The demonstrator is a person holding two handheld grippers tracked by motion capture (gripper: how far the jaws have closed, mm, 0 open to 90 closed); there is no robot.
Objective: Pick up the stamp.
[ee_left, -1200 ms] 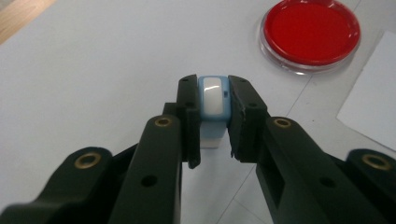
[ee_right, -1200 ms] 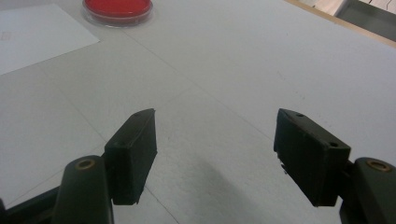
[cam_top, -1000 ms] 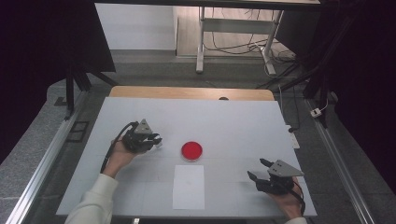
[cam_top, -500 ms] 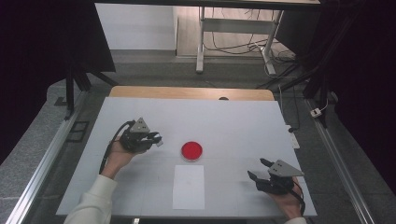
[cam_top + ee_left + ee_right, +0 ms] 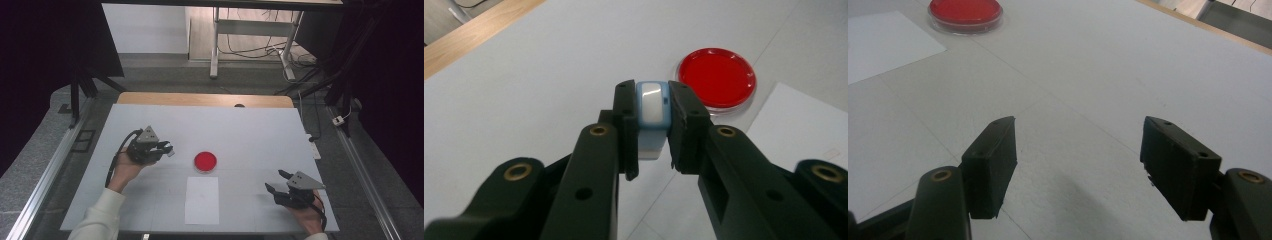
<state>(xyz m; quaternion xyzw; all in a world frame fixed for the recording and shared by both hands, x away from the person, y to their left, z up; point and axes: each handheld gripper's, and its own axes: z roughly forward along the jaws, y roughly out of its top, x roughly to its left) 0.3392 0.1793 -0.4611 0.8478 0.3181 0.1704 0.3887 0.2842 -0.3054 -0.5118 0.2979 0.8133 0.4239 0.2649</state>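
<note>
So far we have the pickup done: our left gripper (image 5: 652, 132), fingers clenched on a small blue-and-white block (image 5: 652, 107), holds it near the red dish (image 5: 205, 161), placing remains, and our right gripper (image 5: 1078, 170) idles released on the bench (image 5: 250, 125).

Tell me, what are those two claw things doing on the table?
A person holds a gripper in each hand. The left gripper has its jaws closed on a small light-blue and white block, held just left of a round red dish. The right gripper sits near the table's front right corner with its jaws wide open, holding nothing. A white sheet of paper lies in front of the dish.
</note>
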